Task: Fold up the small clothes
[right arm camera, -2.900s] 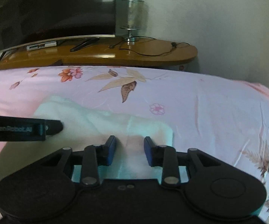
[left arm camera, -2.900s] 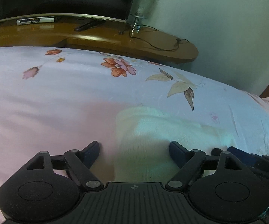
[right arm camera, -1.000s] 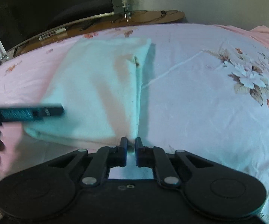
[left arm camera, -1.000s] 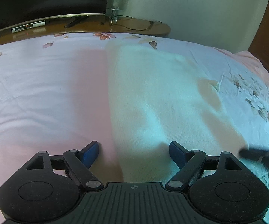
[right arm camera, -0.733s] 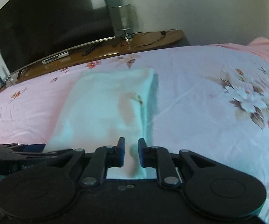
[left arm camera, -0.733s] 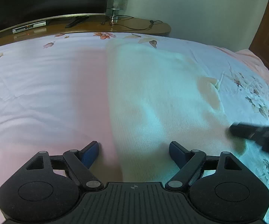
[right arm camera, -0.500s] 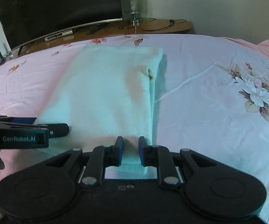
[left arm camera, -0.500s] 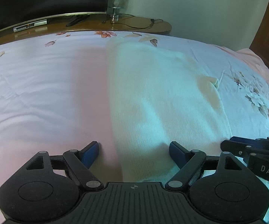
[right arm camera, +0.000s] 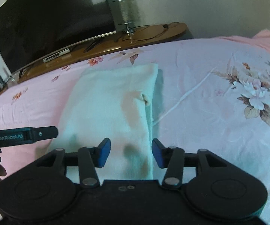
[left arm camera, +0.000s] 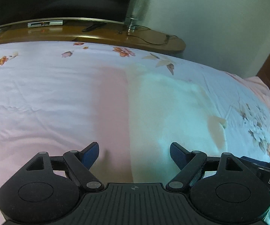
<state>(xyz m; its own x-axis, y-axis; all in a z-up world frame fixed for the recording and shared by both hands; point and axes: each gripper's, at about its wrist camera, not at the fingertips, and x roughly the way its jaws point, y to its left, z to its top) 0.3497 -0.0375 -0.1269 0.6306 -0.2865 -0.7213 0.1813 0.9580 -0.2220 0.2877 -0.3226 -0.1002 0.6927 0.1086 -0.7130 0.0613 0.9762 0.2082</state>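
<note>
— What does the left wrist camera show?
— The left gripper gapes wide, holding nothing, above the near left edge of the pale garment lying flat on the floral bedsheet.
— And the right wrist camera?
— The right gripper is parted too, empty, over the garment's near right edge. The left gripper pokes in just beside its left edge.

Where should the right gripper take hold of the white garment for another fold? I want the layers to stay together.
Probably the near right corner of the white garment, approached low from the near edge. The layers stack along that straight right edge, which lies between the open right gripper fingers, so one pinch could catch them all.
</note>
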